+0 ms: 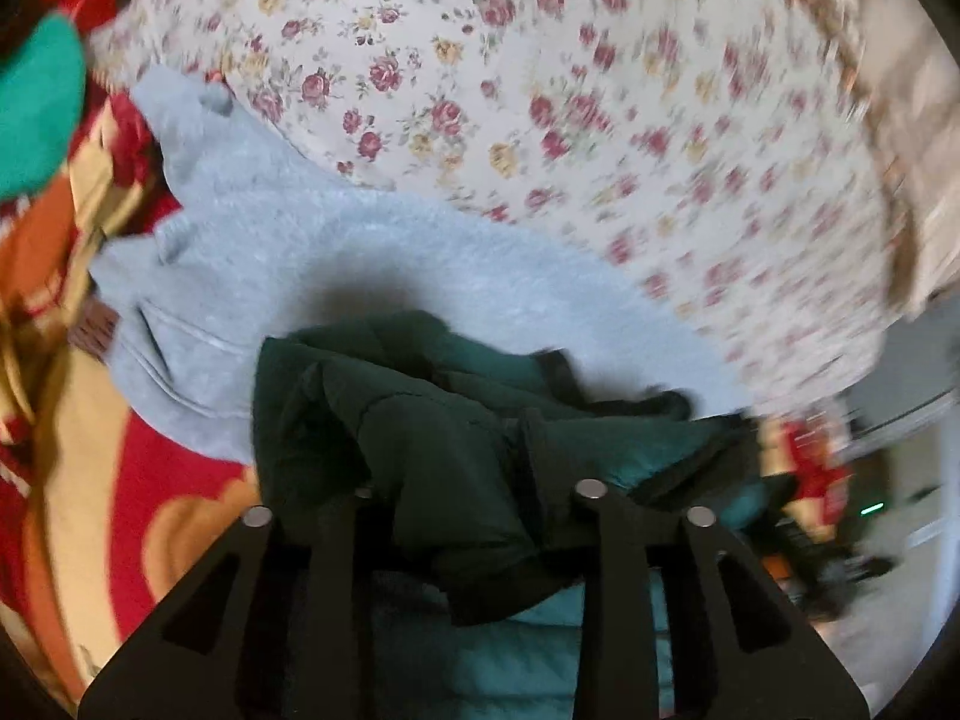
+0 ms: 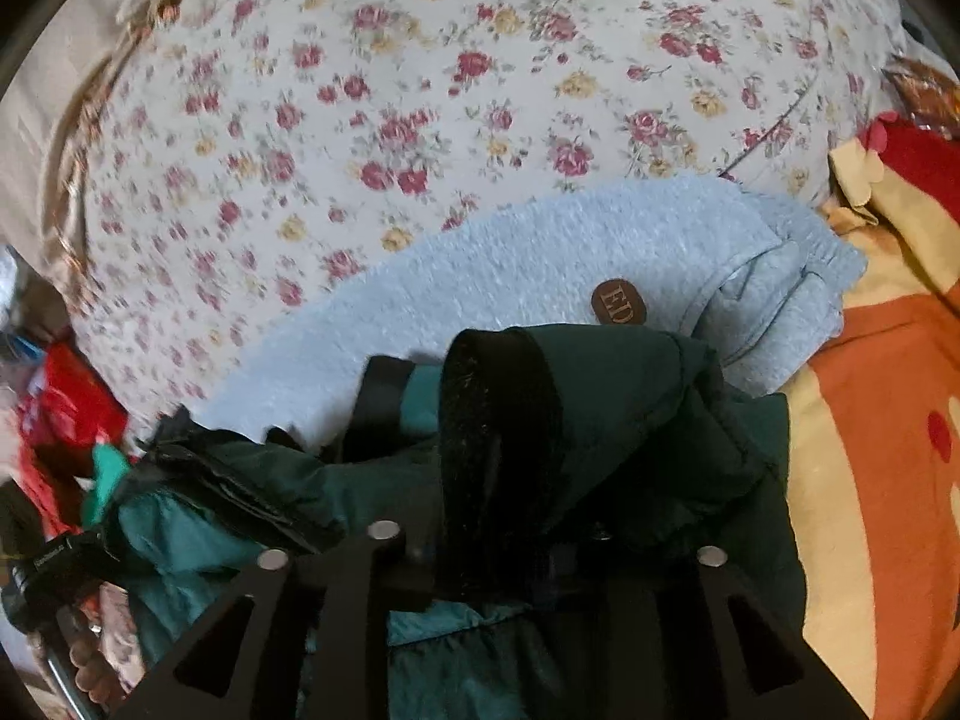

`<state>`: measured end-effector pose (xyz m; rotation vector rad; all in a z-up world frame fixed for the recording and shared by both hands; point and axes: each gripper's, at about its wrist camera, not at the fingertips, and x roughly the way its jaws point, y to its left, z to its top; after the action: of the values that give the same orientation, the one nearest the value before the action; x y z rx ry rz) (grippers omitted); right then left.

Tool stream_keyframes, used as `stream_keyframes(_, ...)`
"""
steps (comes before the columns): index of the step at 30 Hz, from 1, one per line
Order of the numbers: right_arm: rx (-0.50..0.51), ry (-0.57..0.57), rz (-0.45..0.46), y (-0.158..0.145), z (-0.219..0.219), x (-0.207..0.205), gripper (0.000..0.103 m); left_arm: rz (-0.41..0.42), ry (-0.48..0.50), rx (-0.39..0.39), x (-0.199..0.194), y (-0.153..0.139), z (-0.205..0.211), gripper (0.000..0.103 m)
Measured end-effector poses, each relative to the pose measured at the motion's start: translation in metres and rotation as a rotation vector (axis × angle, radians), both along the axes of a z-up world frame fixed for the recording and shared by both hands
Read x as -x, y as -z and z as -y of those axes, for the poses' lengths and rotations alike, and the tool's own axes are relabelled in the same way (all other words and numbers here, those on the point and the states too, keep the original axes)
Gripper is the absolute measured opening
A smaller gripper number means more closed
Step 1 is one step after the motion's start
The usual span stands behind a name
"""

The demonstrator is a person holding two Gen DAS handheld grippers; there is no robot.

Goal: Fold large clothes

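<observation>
A dark green padded jacket (image 1: 432, 432) with a teal lining hangs bunched over my left gripper (image 1: 474, 495), whose fingers (image 1: 606, 534) are shut on its fabric. The same jacket (image 2: 612, 420) fills the lower right wrist view, with a black cuff band (image 2: 498, 426) draped between the fingers (image 2: 372, 564) of my right gripper (image 2: 489, 531), which is shut on it. Both grippers hold the jacket above a pale blue fleece garment (image 1: 336, 252), also seen in the right wrist view (image 2: 540, 252), with a brown oval patch (image 2: 618, 303).
A floral bed sheet (image 1: 540, 90) lies beyond (image 2: 360, 120). A red, orange and cream blanket (image 1: 90, 480) borders the fleece (image 2: 870, 420). A green cloth (image 1: 36, 114) sits far left. The left hand and its gripper handle (image 2: 66, 612) show at lower left.
</observation>
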<state>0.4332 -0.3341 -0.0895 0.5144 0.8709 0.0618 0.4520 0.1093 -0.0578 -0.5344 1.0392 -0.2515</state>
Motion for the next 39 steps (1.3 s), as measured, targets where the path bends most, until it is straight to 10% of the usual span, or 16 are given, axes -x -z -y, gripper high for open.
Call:
stream_keyframes(5,0.055,0.041,0.063,-0.030,-0.001,0.019,0.069,0.058,-0.084,0.118,0.017,-0.031,-0.015,0.070)
stream_keyframes(9,0.143,0.022,0.127,-0.058,-0.018,0.036,0.070,0.067,-0.081,0.140,0.026,-0.049,-0.014,0.070)
stream_keyframes(19,0.360,-0.247,0.089,-0.019,-0.134,0.026,0.070,0.045,-0.033,-0.321,0.036,-0.003,0.044,0.070)
stream_keyframes(26,0.382,-0.236,0.050,0.020,-0.133,-0.011,0.071,0.066,-0.009,-0.514,0.009,0.039,0.051,0.071)
stream_keyframes(39,0.281,-0.178,0.060,-0.009,-0.097,0.022,0.076,0.084,0.000,-0.381,0.032,0.016,0.022,0.079)
